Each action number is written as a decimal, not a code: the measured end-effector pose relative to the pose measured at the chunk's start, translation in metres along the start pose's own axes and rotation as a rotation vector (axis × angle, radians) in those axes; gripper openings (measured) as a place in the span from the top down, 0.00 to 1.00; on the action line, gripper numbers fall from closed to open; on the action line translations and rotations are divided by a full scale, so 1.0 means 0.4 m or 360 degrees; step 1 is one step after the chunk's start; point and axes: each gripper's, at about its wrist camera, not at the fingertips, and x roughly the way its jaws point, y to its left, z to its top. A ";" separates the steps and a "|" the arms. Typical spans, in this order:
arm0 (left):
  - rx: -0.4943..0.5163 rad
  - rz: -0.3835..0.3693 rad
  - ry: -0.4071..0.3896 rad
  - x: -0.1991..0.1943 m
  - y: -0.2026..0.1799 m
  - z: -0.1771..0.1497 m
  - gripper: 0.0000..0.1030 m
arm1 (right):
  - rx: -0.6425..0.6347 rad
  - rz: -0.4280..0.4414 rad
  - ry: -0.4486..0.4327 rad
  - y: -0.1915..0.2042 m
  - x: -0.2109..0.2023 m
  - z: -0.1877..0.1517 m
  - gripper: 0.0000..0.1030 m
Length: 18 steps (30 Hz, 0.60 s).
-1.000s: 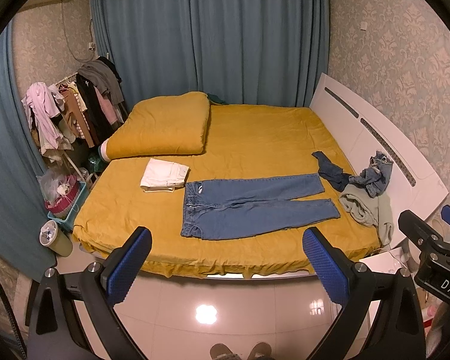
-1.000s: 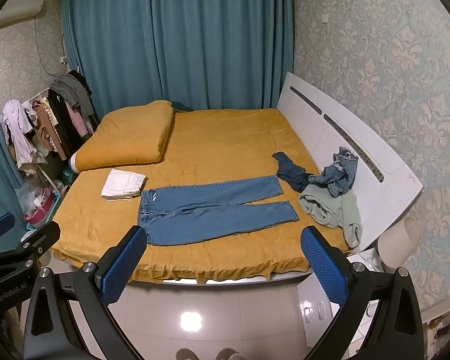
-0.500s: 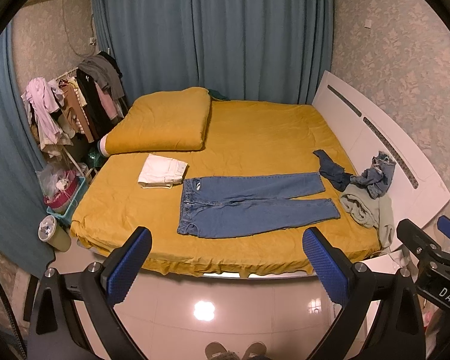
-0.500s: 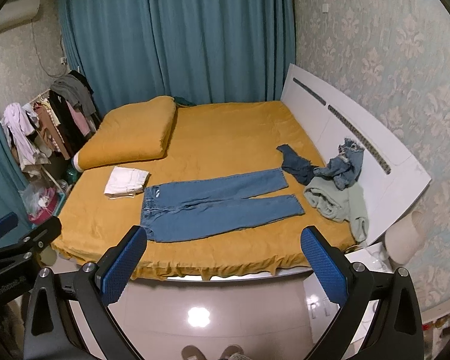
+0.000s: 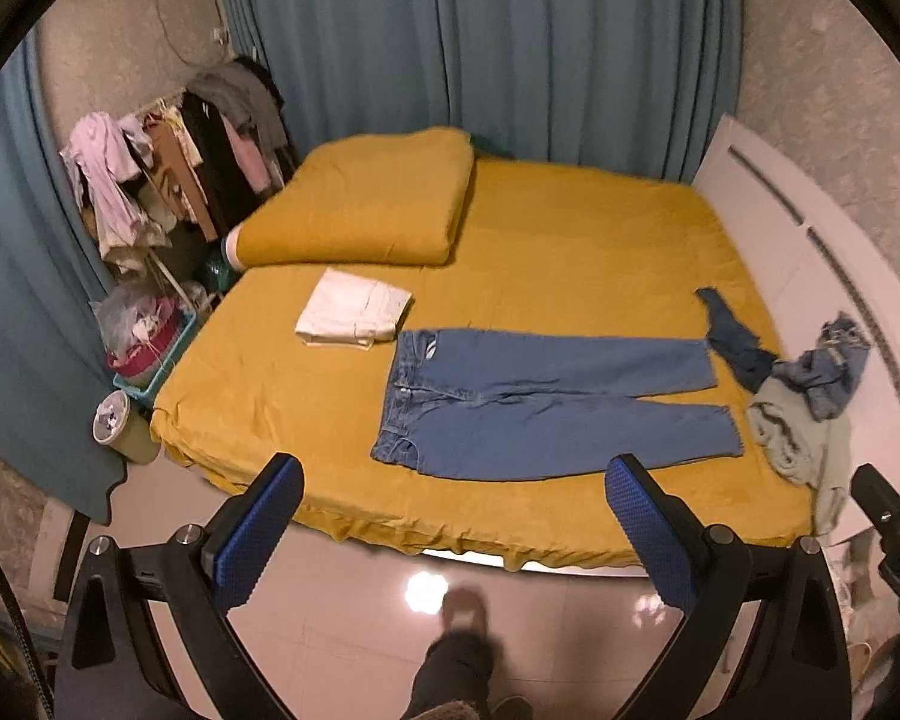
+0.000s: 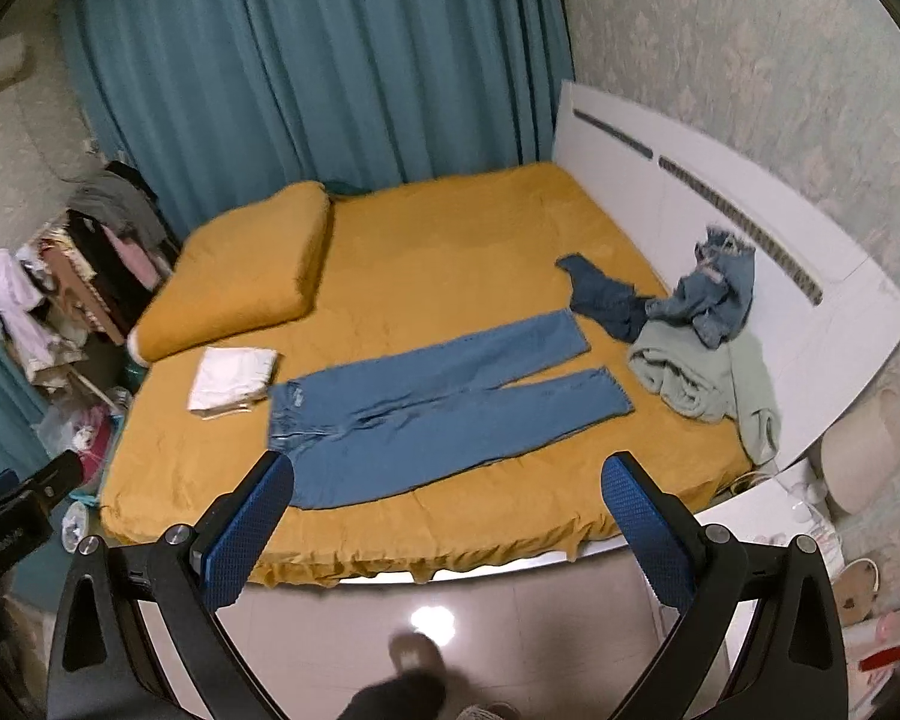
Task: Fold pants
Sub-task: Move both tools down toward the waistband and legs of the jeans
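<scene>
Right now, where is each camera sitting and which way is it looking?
Left wrist: sits on the left gripper, above the floor, facing the bed; its open blue fingers and a foot show.
Right wrist: sits on the right gripper, facing the same bed; its open fingers and a foot show.
Both share: the flat jeans, folded white pants.

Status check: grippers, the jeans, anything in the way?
Left gripper and right gripper open, empty, short of the bed. Jeans flat, unfolded. Folded white garment touching the waistband; clothes pile beyond the cuffs.
</scene>
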 end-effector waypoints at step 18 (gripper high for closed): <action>0.0150 -0.0019 0.0493 1.037 -0.105 0.440 0.00 | -0.0085 -0.0176 0.0493 0.171 1.184 0.396 0.00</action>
